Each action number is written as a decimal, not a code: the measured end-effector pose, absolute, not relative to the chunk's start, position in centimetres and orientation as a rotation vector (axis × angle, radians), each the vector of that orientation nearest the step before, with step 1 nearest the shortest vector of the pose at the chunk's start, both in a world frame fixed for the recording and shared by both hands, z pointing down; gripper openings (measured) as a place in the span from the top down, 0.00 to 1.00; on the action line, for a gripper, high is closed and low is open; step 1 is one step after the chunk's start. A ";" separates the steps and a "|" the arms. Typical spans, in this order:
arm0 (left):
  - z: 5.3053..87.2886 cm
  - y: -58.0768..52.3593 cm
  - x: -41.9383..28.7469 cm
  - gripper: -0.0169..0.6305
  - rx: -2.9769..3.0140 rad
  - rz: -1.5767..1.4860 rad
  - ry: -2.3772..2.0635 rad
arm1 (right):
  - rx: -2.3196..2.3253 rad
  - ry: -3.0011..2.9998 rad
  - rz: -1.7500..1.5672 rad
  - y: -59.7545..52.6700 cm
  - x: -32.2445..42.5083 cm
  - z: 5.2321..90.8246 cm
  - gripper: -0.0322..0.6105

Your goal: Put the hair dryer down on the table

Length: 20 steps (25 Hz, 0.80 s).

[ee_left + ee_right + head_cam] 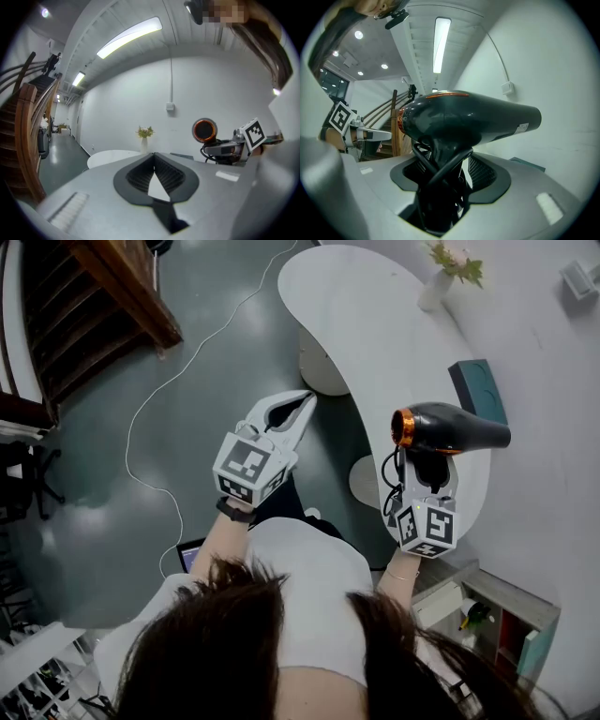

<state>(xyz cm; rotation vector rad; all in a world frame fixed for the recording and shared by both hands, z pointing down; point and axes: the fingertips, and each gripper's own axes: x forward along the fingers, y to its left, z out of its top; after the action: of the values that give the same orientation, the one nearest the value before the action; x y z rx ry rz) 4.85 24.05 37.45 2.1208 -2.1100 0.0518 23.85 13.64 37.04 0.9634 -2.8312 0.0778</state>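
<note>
The black hair dryer (453,427) with an orange ring at its rear hangs level above the near end of the white table (375,324). My right gripper (427,474) is shut on its handle from below, and the looped black cord (392,484) is bunched against the handle. In the right gripper view the hair dryer (468,117) fills the middle, with its handle and cord between the jaws of the right gripper (449,171). My left gripper (307,405) floats left of the table over the floor, its fingertips touching and nothing between them. The left gripper view shows the hair dryer (205,130) end-on at right.
A white vase with flowers (442,279) stands at the table's far end and a teal box (478,388) lies just beyond the hair dryer. A wooden staircase (103,306) rises at upper left. A white cable (155,409) trails over the grey floor. A low shelf (492,615) sits at lower right.
</note>
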 end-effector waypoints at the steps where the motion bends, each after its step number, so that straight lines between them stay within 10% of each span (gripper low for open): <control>1: 37.5 23.3 3.9 0.88 2.125 0.052 -2.104 | 0.970 -2.829 0.078 12.9 22.9 37.0 0.55; 20: 37.3 12.7 -12.2 0.88 2.224 0.090 -2.010 | 1.044 -2.783 0.112 4.1 6.8 37.0 0.55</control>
<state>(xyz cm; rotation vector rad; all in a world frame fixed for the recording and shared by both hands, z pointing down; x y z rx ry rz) -12.16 12.75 37.30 2.2242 -2.0099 0.0902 6.78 4.15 37.02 1.0437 -2.7831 0.1124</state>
